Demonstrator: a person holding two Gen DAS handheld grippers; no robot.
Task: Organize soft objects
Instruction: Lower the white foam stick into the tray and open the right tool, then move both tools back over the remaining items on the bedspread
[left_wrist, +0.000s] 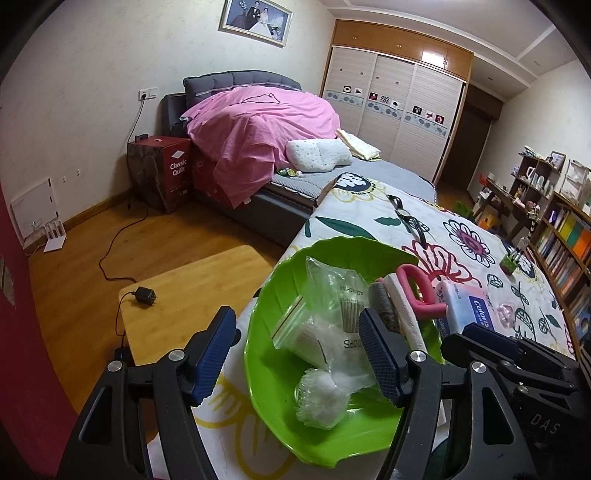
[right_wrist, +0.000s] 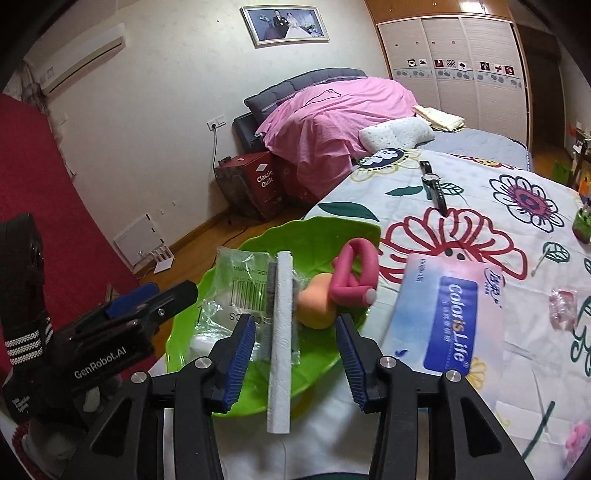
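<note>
A white foam stick (right_wrist: 279, 343), long and rough-surfaced, is lying across the rim of the green bowl (right_wrist: 325, 360) beside a pink foam loop (right_wrist: 354, 275). The right gripper (right_wrist: 295, 360) is hovering spread wide around the stick, gripping nothing. The left gripper (left_wrist: 297, 354) is gaping over bagged cotton (left_wrist: 319, 398) in the bowl.

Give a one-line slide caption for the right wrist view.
Open right gripper hovers over a white foam strip in the green plastic bowl, beside a pink foam loop.

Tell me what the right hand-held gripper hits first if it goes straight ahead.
Probably the white foam stick, lying between the open fingers of the right hand-held gripper across the green bowl's rim. Depth is unclear.
</note>
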